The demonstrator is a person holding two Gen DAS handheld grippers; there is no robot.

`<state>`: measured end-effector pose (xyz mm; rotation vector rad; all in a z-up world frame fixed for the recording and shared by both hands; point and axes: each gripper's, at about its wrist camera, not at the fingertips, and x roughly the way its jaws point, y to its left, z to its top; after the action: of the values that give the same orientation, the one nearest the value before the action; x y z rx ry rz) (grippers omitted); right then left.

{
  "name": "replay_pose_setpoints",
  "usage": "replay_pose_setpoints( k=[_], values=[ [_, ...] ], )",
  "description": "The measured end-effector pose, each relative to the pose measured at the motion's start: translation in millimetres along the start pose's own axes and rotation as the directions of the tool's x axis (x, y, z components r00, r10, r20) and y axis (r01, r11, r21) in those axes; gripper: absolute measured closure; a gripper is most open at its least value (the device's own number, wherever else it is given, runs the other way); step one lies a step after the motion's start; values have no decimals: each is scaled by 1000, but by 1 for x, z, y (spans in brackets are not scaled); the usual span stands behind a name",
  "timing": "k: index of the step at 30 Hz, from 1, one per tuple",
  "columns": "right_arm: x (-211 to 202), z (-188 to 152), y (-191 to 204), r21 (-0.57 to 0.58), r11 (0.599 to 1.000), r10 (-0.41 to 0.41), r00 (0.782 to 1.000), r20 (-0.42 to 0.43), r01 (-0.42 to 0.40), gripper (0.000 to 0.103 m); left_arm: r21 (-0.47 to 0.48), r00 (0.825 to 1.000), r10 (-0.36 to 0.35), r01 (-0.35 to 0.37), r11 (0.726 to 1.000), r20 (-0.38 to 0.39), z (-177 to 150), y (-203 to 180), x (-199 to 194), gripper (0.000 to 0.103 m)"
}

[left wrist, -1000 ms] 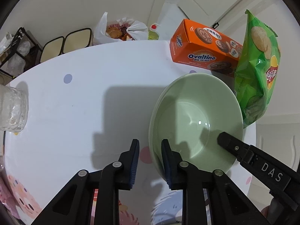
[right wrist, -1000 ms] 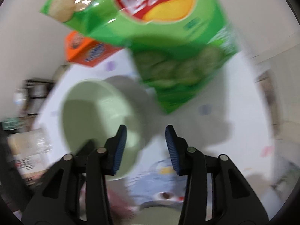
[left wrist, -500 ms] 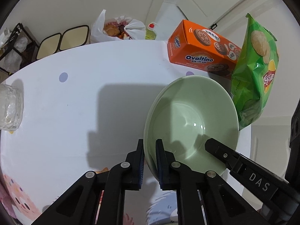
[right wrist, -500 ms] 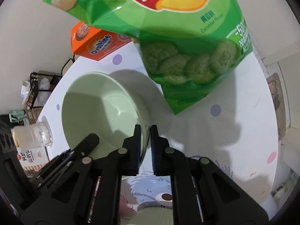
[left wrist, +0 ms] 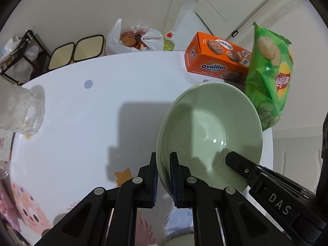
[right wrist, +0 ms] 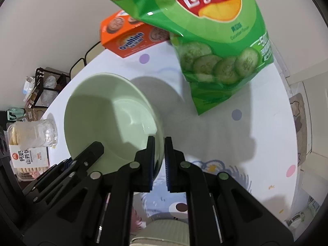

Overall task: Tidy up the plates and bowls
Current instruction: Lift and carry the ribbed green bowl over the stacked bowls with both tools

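Left gripper (left wrist: 163,176): jaws clamped on the near-left rim of the bowl, one blue pad outside the wall, the other inside.
Right gripper (right wrist: 158,160): jaws clamped on the bowl's near-right rim, one pad inside, the other outside; in the left view its black finger reaches over the rim from the right.
Bowl (left wrist: 211,127): pale green, wide and shallow, empty and glossy inside, held at two spots along its near edge by both grippers. It sits over the right part of the table; its shadow lies on the cloth just beyond it in the right view, but whether its base touches the table cannot be told.
Table (left wrist: 102,123): round, covered in a white cloth with coloured dots and cartoon prints along the near edge.
Chips (right wrist: 205,30): green bag standing just right of and beyond the bowl, near the table's right edge.
Box (left wrist: 217,61): orange biscuit box lying at the far edge, just left of the chips, beyond the bowl.
Jar (right wrist: 34,133): clear plastic, with round biscuits inside, at the left edge, well apart from the bowl.
Bag (left wrist: 135,39): white plastic, with food inside, on the floor beyond the table.
Rack (left wrist: 22,61): black wire frame, far left, off the table.
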<state>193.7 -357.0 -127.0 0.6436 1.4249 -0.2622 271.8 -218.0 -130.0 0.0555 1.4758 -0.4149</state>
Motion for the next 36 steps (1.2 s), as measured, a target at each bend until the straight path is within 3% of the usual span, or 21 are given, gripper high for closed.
replay_pose_setpoints(
  k=[21,36],
  values=[
    [-72,-73,10,-151,988,31,997,71,-20,92,-17,992,55,-53,998,112,-83,-19,-87,93],
    [-94,-135,-8,-245,969,48,998,48,-35,92,-37,989,74,-70,997,128,-160,-30,-107,92]
  ],
)
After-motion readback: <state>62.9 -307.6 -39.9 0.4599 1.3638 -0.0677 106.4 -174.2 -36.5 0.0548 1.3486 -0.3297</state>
